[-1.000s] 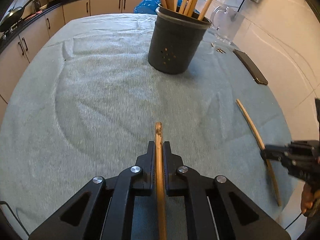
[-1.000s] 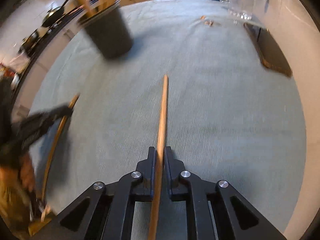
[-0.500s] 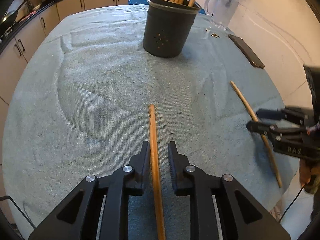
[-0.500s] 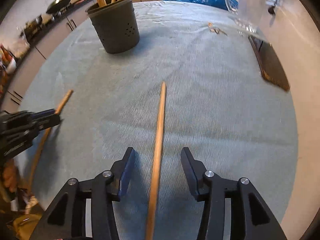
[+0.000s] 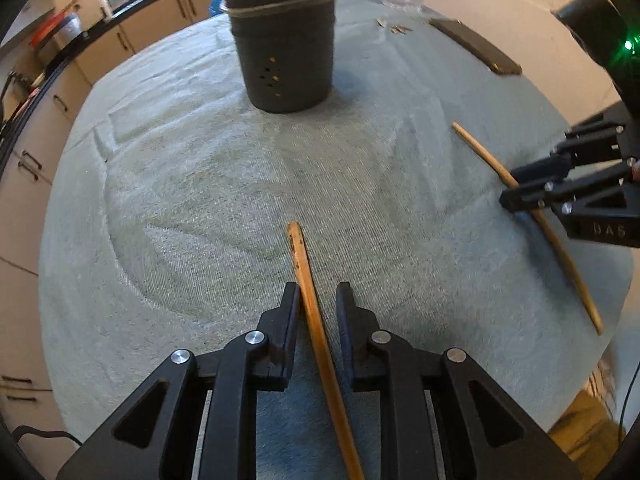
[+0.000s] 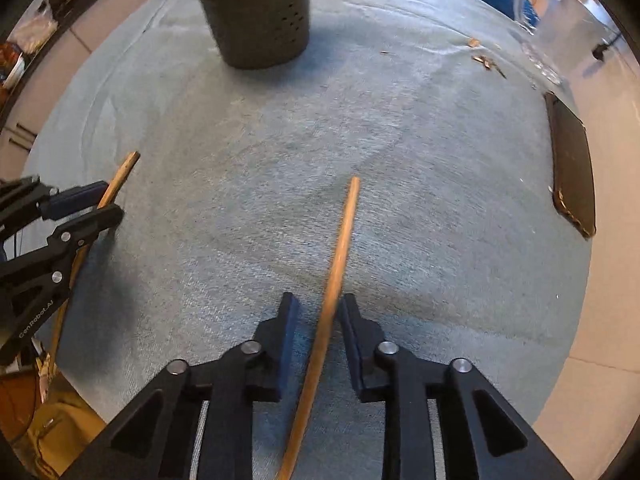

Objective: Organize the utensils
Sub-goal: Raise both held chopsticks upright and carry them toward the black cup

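You are straddling two sticks lying flat on the worktop (image 5: 180, 208). Your left tongs (image 5: 318, 300) are standing partly open around one stick (image 5: 310, 292), gripping nothing; your right tongs (image 6: 318, 308) are likewise gaping around the other stick (image 6: 338, 252). The holder (image 5: 286, 44) is sitting well ahead, already filling. Judging by this, you are mid-pickup: next you need to be closing squarely on each stick before lifting.
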`<state>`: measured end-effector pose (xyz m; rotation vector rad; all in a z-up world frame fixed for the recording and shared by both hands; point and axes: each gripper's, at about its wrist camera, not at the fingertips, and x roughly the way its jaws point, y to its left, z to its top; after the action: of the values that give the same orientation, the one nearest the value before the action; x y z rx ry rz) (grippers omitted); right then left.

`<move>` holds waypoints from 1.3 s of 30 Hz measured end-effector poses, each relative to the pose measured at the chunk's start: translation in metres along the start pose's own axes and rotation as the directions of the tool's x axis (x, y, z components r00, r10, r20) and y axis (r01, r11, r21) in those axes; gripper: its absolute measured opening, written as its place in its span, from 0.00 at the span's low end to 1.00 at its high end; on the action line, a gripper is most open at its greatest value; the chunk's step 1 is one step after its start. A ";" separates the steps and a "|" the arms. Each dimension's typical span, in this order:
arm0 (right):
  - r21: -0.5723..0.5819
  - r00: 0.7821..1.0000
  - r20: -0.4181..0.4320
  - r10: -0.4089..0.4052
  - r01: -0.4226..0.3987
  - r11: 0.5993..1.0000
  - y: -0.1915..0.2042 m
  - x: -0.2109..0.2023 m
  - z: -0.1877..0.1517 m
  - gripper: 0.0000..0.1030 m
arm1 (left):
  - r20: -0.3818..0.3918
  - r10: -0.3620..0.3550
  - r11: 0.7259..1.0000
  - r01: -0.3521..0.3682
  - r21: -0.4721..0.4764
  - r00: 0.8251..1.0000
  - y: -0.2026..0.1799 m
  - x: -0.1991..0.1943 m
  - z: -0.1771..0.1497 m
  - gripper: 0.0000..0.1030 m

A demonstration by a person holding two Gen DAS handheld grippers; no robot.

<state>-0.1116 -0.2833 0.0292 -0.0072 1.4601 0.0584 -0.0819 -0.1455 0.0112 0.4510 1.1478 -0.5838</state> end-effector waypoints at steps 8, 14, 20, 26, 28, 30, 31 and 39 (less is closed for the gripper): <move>0.077 0.993 0.106 0.052 -0.060 0.995 -0.013 -0.004 -0.013 0.08 | 0.026 -0.030 0.997 0.032 -0.072 0.999 0.013 -0.007 -0.004 0.06; 0.123 0.974 0.212 0.074 -0.102 0.987 -0.020 -0.013 -0.042 0.07 | 0.169 0.019 0.989 0.006 -0.150 0.986 0.018 -0.037 -0.015 0.06; 0.116 0.921 0.378 0.088 -0.142 0.983 -0.018 -0.051 -0.069 0.07 | 0.293 0.062 0.979 -0.001 -0.205 0.954 0.019 -0.073 -0.018 0.06; 0.118 0.834 0.542 0.102 -0.196 0.974 -0.013 -0.085 -0.085 0.07 | 0.378 0.068 0.964 0.036 -0.262 0.923 0.019 -0.098 -0.019 0.06; 0.126 0.807 0.582 0.105 -0.216 0.968 -0.010 -0.089 -0.078 0.07 | 0.394 0.075 0.963 0.036 -0.268 0.916 0.016 -0.101 -0.020 0.06; 0.133 0.787 0.608 0.102 -0.228 0.965 -0.005 -0.101 -0.084 0.07 | 0.403 0.082 0.963 0.032 -0.267 0.912 0.013 -0.103 -0.020 0.06; 0.138 0.775 0.624 0.103 -0.239 0.961 -0.005 -0.103 -0.085 0.07 | 0.406 0.086 0.963 0.028 -0.266 0.910 0.011 -0.104 -0.021 0.06; 0.146 0.730 0.676 0.102 -0.268 0.952 0.001 -0.114 -0.090 0.07 | 0.470 0.115 0.966 0.012 -0.259 0.875 -0.002 -0.124 -0.024 0.06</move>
<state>-0.2132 -0.2898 0.1322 0.3304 0.7304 0.0455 -0.1371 -0.1079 0.1190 0.0986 0.7122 -0.4576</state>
